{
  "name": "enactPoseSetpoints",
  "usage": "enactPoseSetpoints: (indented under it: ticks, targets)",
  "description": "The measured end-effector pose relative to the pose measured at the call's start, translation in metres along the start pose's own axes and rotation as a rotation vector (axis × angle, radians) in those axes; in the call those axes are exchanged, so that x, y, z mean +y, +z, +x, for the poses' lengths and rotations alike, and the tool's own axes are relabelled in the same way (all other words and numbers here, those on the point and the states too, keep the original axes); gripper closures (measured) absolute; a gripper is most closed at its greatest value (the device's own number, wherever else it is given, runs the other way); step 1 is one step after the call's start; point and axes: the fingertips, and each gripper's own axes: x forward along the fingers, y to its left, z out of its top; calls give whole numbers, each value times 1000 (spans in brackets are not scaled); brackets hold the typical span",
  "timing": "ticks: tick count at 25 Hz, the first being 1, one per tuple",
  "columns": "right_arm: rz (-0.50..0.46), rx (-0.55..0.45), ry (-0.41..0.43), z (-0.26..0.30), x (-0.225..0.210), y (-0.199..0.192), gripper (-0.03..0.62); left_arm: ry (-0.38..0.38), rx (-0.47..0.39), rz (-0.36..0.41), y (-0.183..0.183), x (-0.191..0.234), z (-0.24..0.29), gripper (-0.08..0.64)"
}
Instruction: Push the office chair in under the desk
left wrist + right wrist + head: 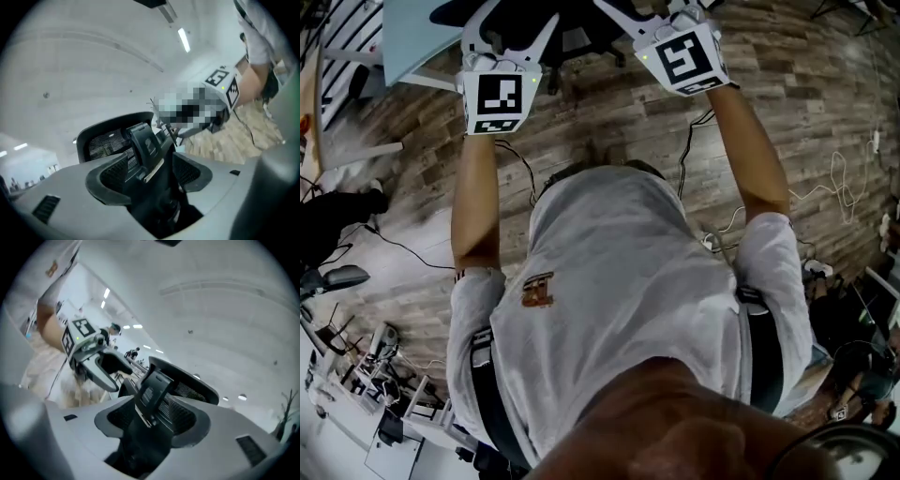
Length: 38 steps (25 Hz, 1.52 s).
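Two tongs are out in front of me, both aimed at the office chair (pixel 108 140) from behind. Left gripper (pixel 147 174) and right gripper (pixel 151 420) each have jaws standing apart, w/ the chair's black centre spine and mesh back showing in the gap. Can't tell whether any pad actually touches the frame, so I count neither as clamped. In the head view the chair sits at the far edge, just beside the corner of the pale desk (pixel 412 37). How far under it is, I can't tell (the frame cuts it off).

Risks, as I judge them:
- Pushing w/ open jaws gives only loose contact, so a tong could slide off the curved back and jab past it.
- An uneven push btwn L and R would prob swivel the seat, or steer the chair sideways into the desk's side instead of under the top.
- A black cable (pixel 686 155) trails over the wood floor (pixel 806 103) near me and runs toward the chair base. A castor rolling onto it could stall the chair or jerk it off line.
- Chair height vs desk top: clearance isn't visible, so go slow.
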Motion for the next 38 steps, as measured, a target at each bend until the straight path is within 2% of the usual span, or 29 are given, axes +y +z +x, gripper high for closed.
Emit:
enactPoseSetpoints:
  ticks: [2, 5, 7, 10, 13, 17, 25, 38]
  targets:
    - [155, -80, 17, -10, 8, 18, 395, -17, -86, -156, 16, -3, -13, 247]
    - [332, -174, 28, -22, 19, 39, 439, -18, -182, -352, 34, 3, -37, 308]
    - [416, -222, 45, -28, 26, 47, 465, -7, -224, -422, 40, 5, -47, 343]
    - [519, -282, 71, -35, 32, 52, 503, 16, -250, -480, 46, 3, -54, 417]
    - [582, -314, 93, -38, 39, 55, 531, 28, -267, -510, 52, -3, -59, 491]
    - [631, -332, 124, -37, 55, 59, 545, 20, -279, -525, 51, -11, -67, 532]
    - [635, -344, 141, -33, 73, 64, 555, 3, -280, -520, 48, -20, -71, 540]
    - [638, -325, 126, -28, 70, 50, 557, -9, -266, -529, 41, -20, -61, 540]
